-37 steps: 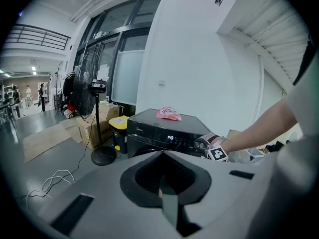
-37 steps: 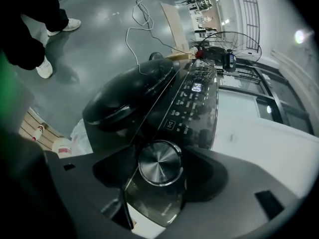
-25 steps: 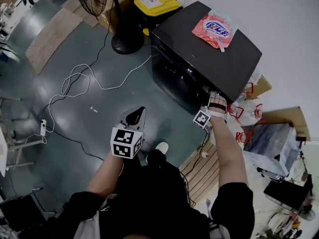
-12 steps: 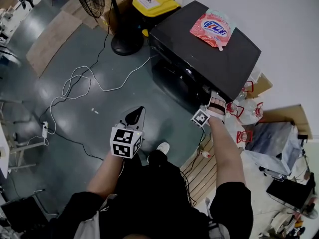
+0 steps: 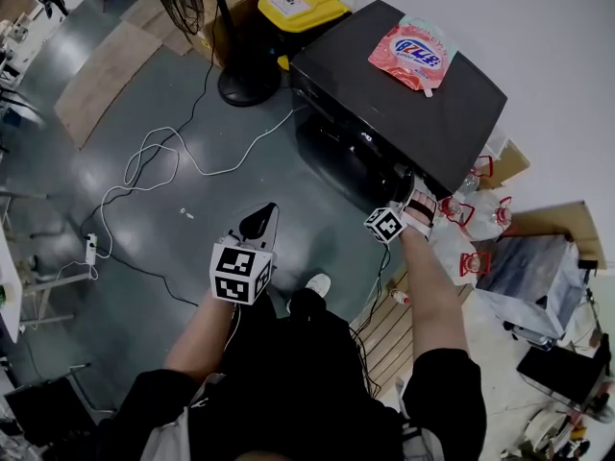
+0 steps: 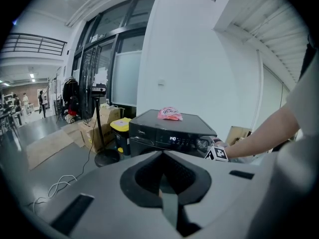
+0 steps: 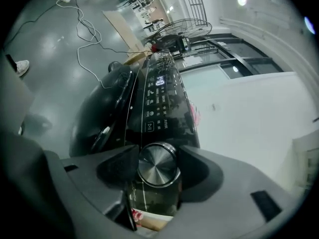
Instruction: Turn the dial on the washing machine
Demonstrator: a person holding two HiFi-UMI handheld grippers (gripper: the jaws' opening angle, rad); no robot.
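Note:
The black washing machine [image 5: 404,94] stands against the white wall. Its round silver dial [image 7: 157,164] is at the right end of the control panel, and also shows small in the left gripper view [image 6: 202,144]. My right gripper [image 5: 405,185] is up against the panel. Its jaws are closing around the dial [image 7: 157,165], whose rim meets both jaws. My left gripper [image 5: 261,221] hangs over the grey floor, well away from the machine, its jaws together on nothing [image 6: 162,156].
A pink detergent pouch [image 5: 416,56] lies on the machine's lid. A yellow bin [image 5: 303,3] and a fan stand [image 5: 248,84] are left of the machine. White cables [image 5: 154,161] run across the floor. Plastic bottles [image 5: 476,209] sit to the machine's right.
The right gripper has shifted slightly up toward the panel, its marker cube moving left. The left gripper has hardly moved.

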